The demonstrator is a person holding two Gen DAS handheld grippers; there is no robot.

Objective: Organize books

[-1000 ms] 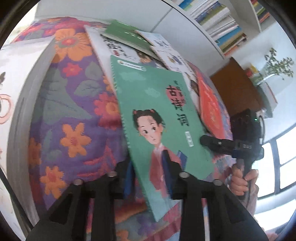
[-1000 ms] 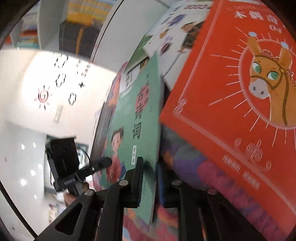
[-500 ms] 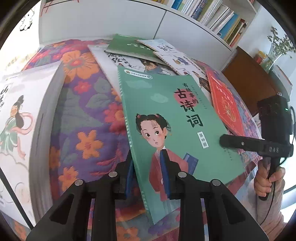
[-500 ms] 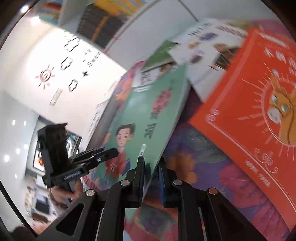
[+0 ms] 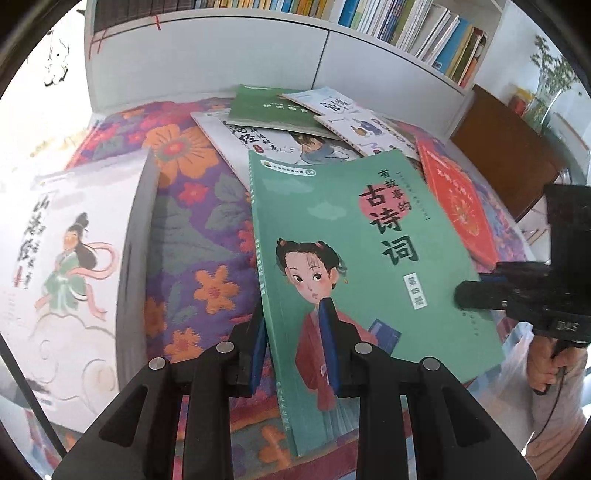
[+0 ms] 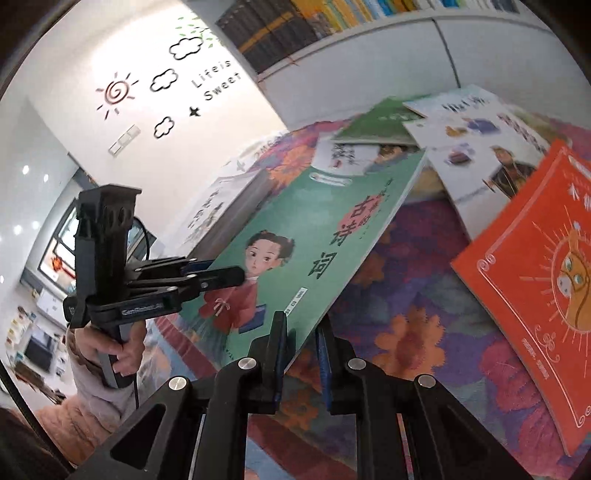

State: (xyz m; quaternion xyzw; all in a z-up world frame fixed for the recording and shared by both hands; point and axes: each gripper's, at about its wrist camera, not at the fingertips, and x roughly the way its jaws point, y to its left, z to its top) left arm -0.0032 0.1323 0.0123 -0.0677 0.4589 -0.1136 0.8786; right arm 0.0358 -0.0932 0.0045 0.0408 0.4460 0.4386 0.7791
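Note:
A green book with a drawn girl on its cover is lifted, tilted, above the floral cloth. My left gripper is shut on its lower edge near the spine, one blue pad on the cover and one beneath. My right gripper is shut on the opposite long edge. In the right wrist view the green book runs down between the right gripper fingers, and the left gripper pinches it from the far side, held by a hand.
A thick white book lies at the left. A red book lies at the right. Several thin books overlap at the back. A full bookshelf runs behind, with a brown cabinet to the right.
Both grippers have risen and rolled with the green book still clamped between them. The book now sits flatter and higher over the cloth, and more of the shelf shows.

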